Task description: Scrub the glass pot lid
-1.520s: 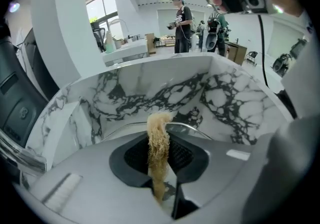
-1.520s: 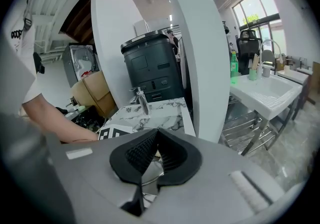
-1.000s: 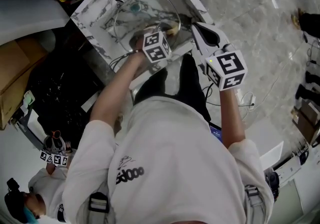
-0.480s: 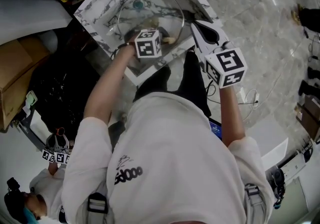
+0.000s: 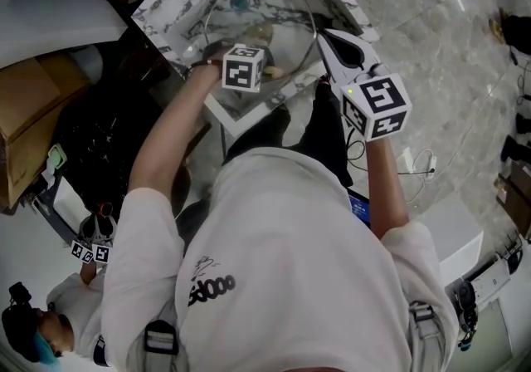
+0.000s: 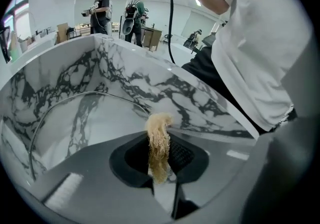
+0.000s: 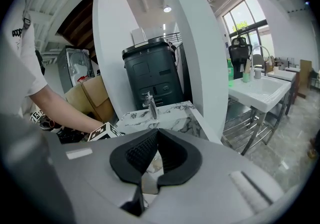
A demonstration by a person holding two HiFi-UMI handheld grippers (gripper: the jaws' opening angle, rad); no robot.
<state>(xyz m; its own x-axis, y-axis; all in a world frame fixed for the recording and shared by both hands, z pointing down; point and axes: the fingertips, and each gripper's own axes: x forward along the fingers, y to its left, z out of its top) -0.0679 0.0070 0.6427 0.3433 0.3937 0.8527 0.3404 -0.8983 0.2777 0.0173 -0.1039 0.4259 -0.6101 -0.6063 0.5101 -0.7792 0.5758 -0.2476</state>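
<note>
Now: glass lid (image 6: pixel 85 123) beyond scrubber (image 6: pixel 159 135) clamped in left gripper (image 6: pixel 160 160).

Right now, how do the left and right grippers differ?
The left gripper is shut on a beige fibrous scrubber; the right gripper has its jaws together with nothing seen between them. The left gripper reaches down into the marble sink, over the glass lid; the right gripper sits outside the basin, by the sink's rim. Both are the same grey two-jaw tool.
</note>
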